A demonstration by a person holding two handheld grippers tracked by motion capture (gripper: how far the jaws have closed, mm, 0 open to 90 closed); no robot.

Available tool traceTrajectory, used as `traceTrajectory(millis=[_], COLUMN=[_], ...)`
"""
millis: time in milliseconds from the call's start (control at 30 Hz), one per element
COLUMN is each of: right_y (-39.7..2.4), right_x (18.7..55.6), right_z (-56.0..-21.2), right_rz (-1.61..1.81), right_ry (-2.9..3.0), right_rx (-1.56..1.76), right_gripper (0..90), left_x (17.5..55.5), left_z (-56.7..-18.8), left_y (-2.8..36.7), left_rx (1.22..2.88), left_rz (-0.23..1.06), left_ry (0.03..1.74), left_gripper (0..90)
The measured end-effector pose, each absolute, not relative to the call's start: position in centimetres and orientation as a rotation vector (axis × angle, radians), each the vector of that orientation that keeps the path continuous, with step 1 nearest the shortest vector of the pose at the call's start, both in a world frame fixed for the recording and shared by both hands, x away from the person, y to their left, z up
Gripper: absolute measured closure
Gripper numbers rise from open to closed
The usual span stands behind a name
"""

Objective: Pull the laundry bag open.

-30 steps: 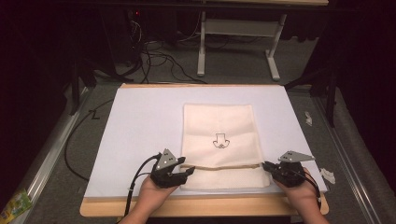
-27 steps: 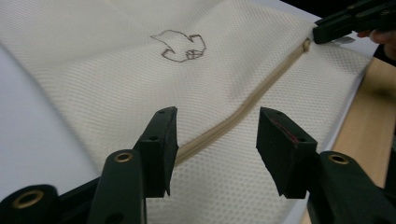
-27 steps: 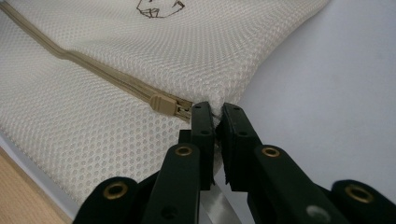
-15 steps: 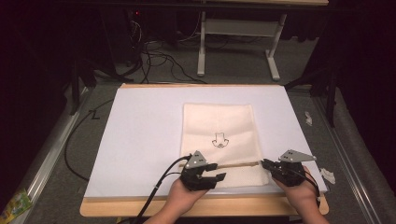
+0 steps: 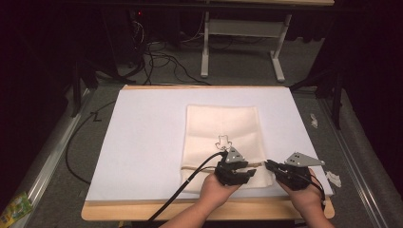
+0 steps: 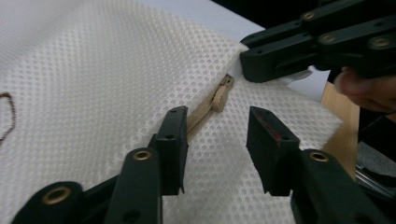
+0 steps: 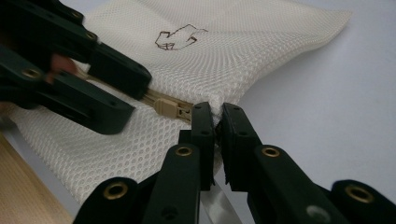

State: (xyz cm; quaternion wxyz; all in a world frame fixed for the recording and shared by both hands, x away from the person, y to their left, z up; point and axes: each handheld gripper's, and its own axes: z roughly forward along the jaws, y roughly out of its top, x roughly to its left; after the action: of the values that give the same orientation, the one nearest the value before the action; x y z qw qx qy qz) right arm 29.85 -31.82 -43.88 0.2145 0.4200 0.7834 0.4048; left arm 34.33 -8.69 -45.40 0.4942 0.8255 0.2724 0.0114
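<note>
The cream mesh zip bag [image 5: 222,137] lies flat on the white table cover [image 5: 142,142], right of centre, with a small dark outline print [image 5: 223,141] at its middle. The left gripper [image 5: 247,172] sits over the bag's near edge at 6 o'clock; its jaws stand apart, straddling the tan zipper [image 6: 205,109] without gripping it. The zipper's tan slider [image 7: 166,108] lies between both grippers. At 5 o'clock, the right gripper [image 5: 269,165] has its jaws closed, pinching the bag's corner beside the zipper end
</note>
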Motion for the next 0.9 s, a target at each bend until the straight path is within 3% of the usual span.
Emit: traceTrajectory(millis=[167, 567, 900], right_y=[-31.9, -31.9, -31.8], right_x=[29.8, 29.7, 29.7], right_z=[-43.7, -43.4, -43.3], right_rz=[1.141, 1.168, 1.174], right_ry=[2.168, 2.167, 2.173], right_rx=[1.164, 1.149, 1.165], right_gripper=[85.4, 85.4, 85.6], left_x=[34.9, 34.3, 34.4], left_z=[-46.1, -46.3, -46.5], left_y=[-10.2, -10.7, -10.1], left_rx=[2.019, 1.944, 1.937], left_rz=[0.028, 0.028, -0.008], left_ry=[0.673, 0.649, 0.664], left_gripper=[70.0, 85.8, 87.1])
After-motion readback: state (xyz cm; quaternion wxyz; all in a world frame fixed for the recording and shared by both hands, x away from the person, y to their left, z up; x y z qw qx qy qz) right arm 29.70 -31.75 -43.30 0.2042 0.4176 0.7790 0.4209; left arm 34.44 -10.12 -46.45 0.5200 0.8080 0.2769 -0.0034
